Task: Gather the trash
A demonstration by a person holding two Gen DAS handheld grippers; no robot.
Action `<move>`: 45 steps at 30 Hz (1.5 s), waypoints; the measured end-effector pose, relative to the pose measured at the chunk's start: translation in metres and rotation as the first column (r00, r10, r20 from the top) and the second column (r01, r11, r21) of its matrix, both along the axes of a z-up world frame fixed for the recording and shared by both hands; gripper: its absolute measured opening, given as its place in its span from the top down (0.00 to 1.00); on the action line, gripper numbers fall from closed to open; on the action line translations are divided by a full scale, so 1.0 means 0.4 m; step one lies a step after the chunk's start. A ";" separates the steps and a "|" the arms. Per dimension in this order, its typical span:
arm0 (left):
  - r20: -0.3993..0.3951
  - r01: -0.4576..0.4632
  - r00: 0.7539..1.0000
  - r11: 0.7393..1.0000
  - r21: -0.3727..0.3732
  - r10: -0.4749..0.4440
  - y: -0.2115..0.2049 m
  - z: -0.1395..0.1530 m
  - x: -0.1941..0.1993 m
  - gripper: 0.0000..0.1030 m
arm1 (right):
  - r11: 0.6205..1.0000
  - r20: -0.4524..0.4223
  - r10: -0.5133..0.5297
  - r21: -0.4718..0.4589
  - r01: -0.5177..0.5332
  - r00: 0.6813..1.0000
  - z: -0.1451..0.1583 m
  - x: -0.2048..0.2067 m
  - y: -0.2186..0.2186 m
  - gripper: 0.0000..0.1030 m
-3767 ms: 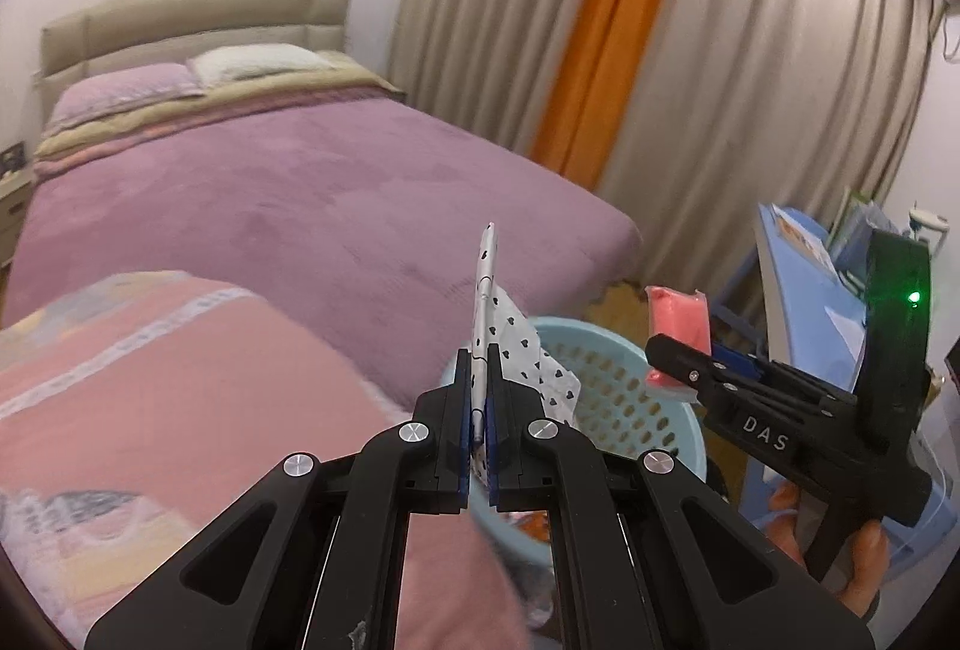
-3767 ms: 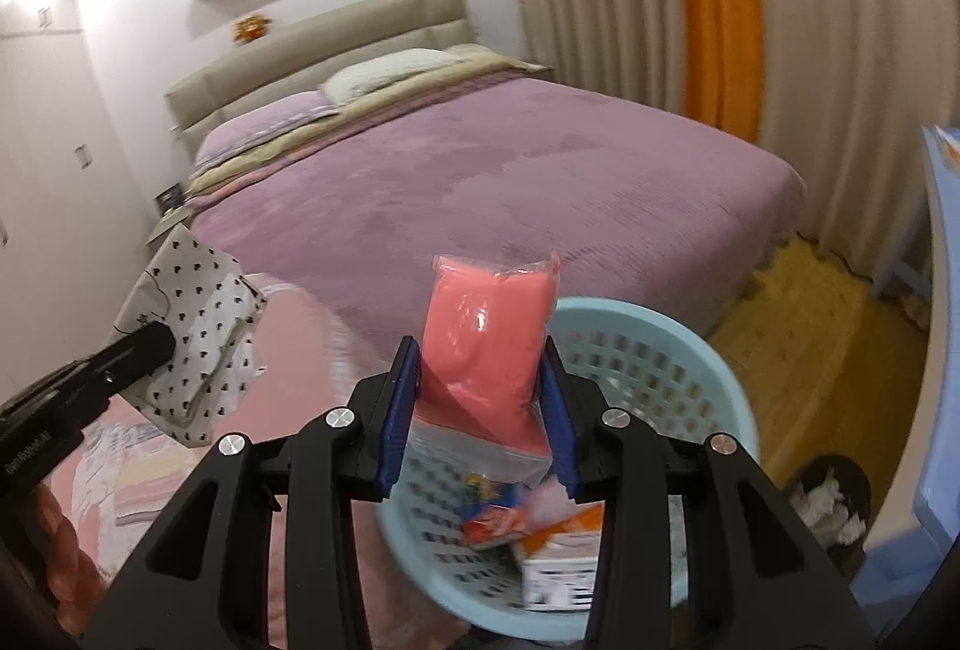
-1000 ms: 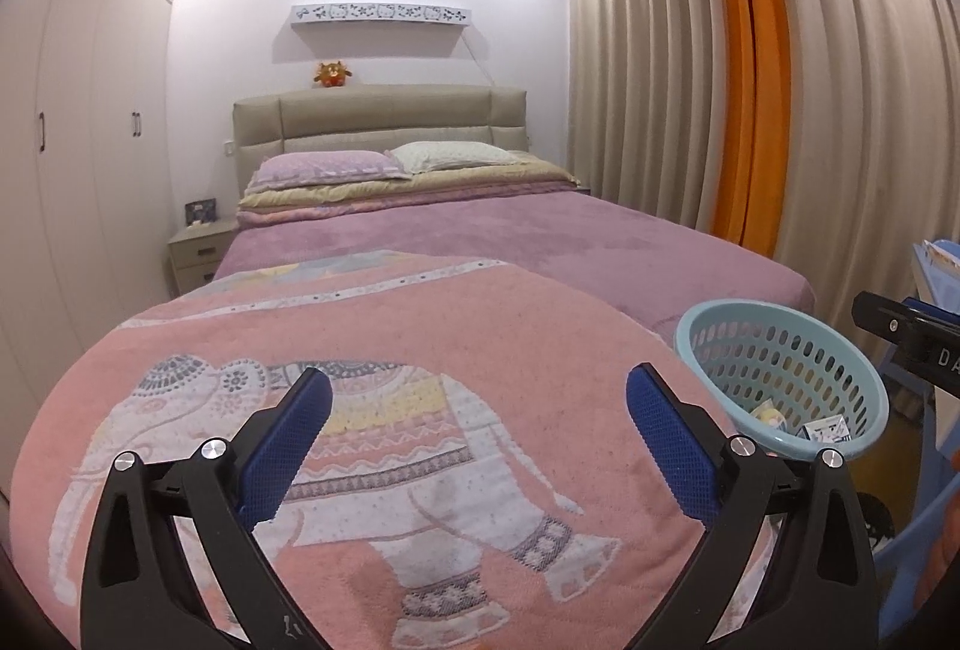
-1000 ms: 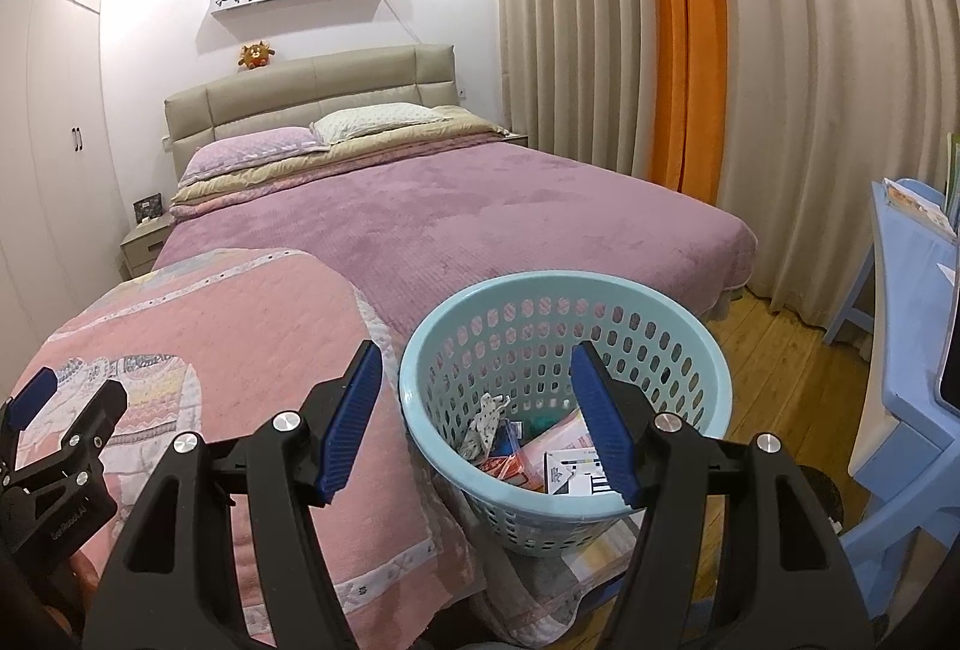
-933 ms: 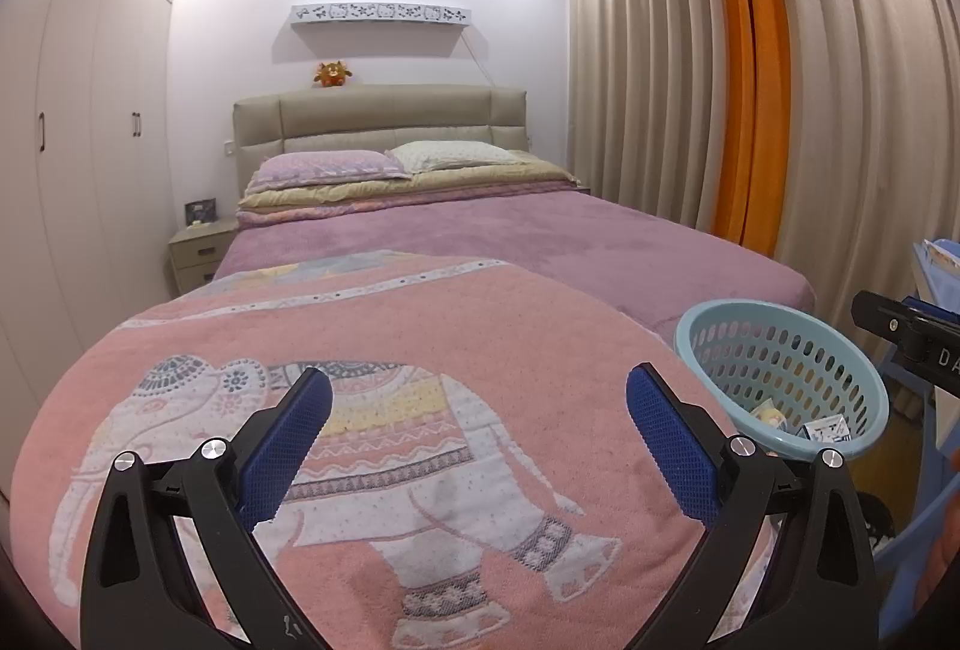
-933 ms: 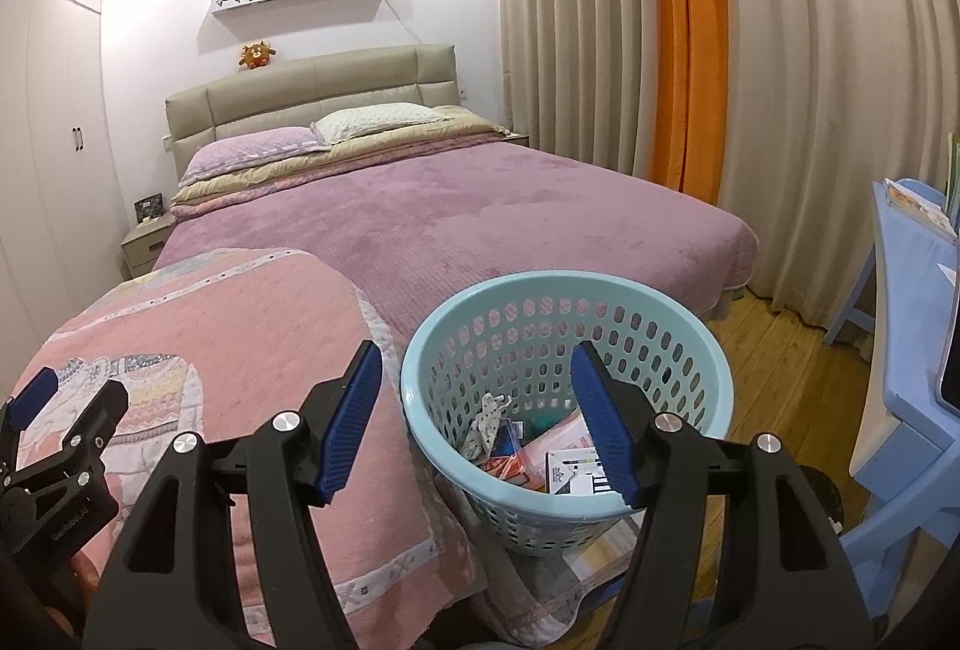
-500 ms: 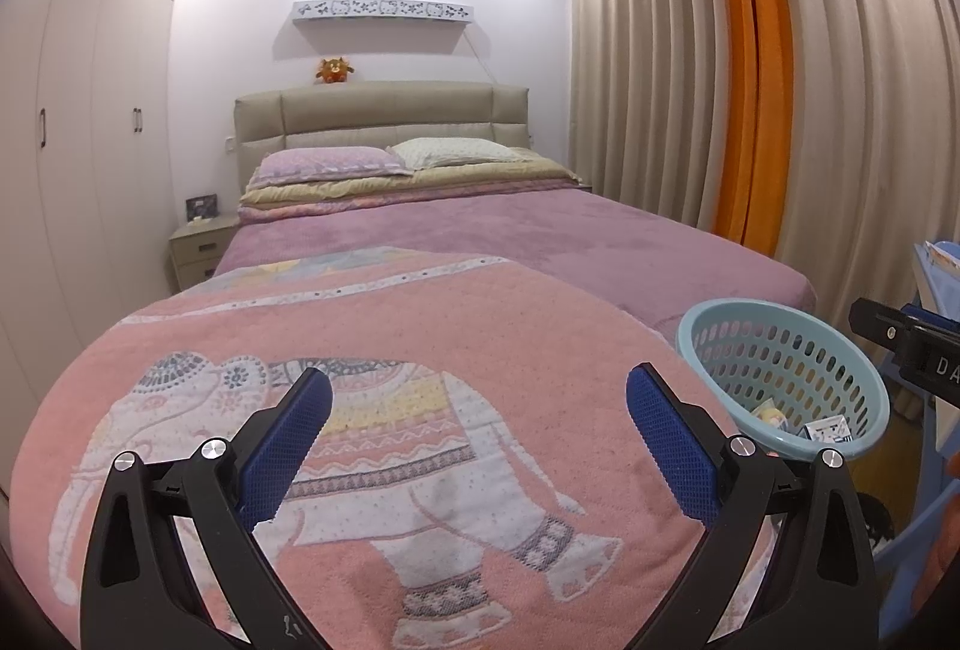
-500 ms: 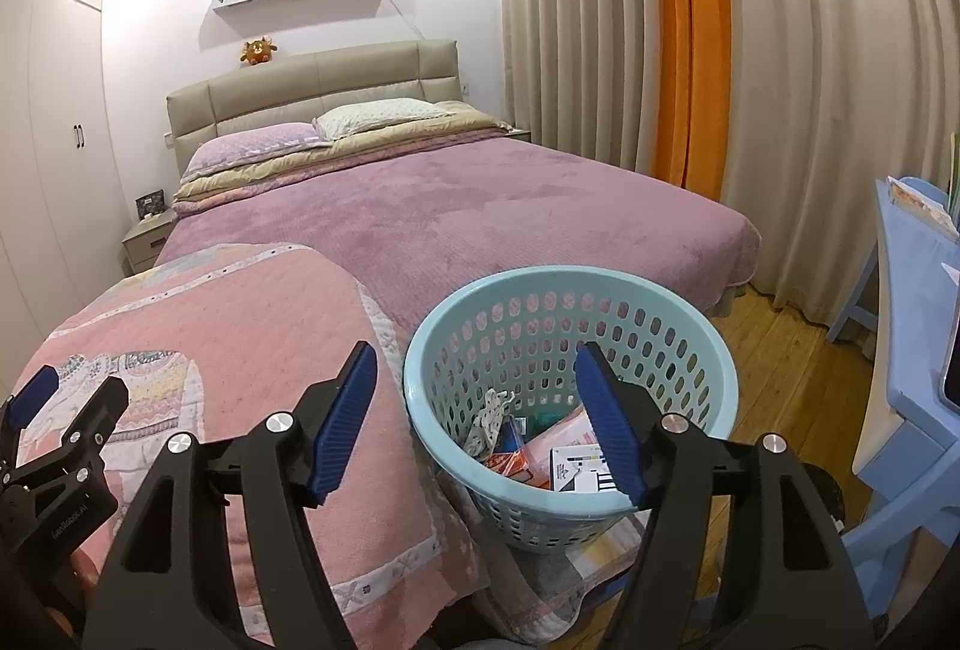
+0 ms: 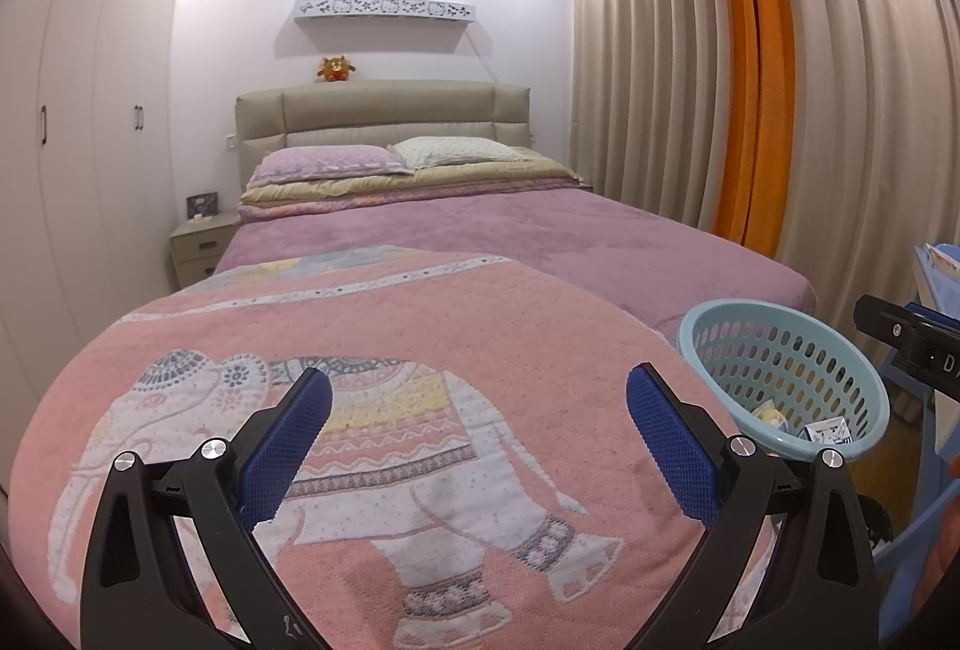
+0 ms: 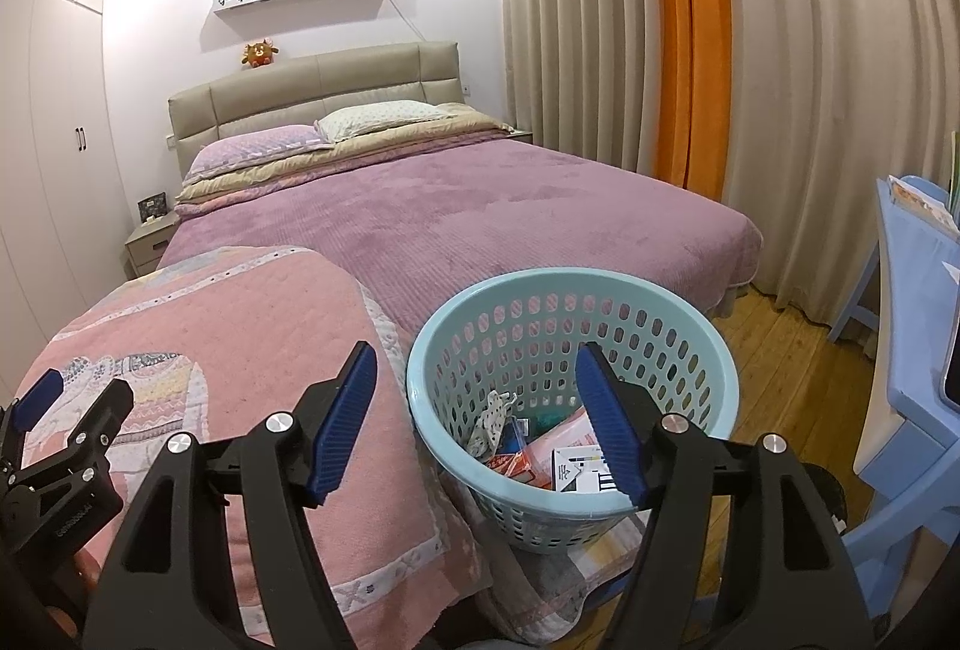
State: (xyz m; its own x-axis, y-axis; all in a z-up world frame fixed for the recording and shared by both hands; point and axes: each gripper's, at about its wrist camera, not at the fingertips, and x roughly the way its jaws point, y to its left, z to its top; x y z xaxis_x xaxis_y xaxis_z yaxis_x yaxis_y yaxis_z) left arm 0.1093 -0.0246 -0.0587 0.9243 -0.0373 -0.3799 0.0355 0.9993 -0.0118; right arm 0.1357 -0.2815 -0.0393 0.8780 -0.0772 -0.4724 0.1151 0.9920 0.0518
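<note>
A light blue perforated basket (image 10: 684, 326) stands on the floor by the foot of the bed; it also shows in the left wrist view (image 9: 840, 350). Inside lie a heart-print wrapper (image 10: 493, 413), a pink packet (image 10: 570, 437), a white box (image 10: 579, 470) and other trash. My right gripper (image 10: 477, 398) is open and empty, held above the basket's near left rim. My left gripper (image 9: 480, 410) is open and empty above the pink elephant blanket (image 9: 360, 410); it also shows at the far left of the right wrist view (image 10: 66, 410).
A purple bed (image 10: 480, 206) fills the middle, with pillows and a beige headboard. A blue desk and chair (image 10: 900, 290) stand at the right, curtains (image 10: 780, 80) behind them. A nightstand (image 9: 198, 248) and wardrobes (image 9: 72, 140) are at the left. A small dark bin (image 9: 876, 524) is near the desk.
Since 3.8 s ago both grippers let go of their trash and pulled back; the heart-print wrapper and pink packet now lie in the basket. Over the last second nothing has visibly moved.
</note>
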 end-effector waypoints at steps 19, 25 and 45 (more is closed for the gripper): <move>-0.001 0.000 1.000 1.000 0.000 0.000 0.002 0.000 0.000 0.07 | 1.000 -0.001 0.003 0.002 -0.003 1.000 0.001 0.001 0.000 0.37; -0.001 -0.001 1.000 1.000 -0.001 0.001 0.004 0.000 0.001 0.07 | 1.000 -0.001 0.003 0.002 -0.003 1.000 0.001 0.001 0.002 0.37; -0.003 -0.013 1.000 1.000 0.004 0.013 0.013 -0.002 -0.005 0.07 | 1.000 -0.007 0.008 -0.002 -0.008 1.000 -0.004 0.001 0.011 0.37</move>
State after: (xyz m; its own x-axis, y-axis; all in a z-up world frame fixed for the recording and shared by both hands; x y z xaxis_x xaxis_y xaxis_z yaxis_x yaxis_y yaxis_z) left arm 0.1073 -0.0194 -0.0593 0.9236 -0.0233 -0.3827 0.0221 0.9997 -0.0075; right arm 0.1361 -0.2771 -0.0410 0.8754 -0.0714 -0.4781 0.1078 0.9930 0.0492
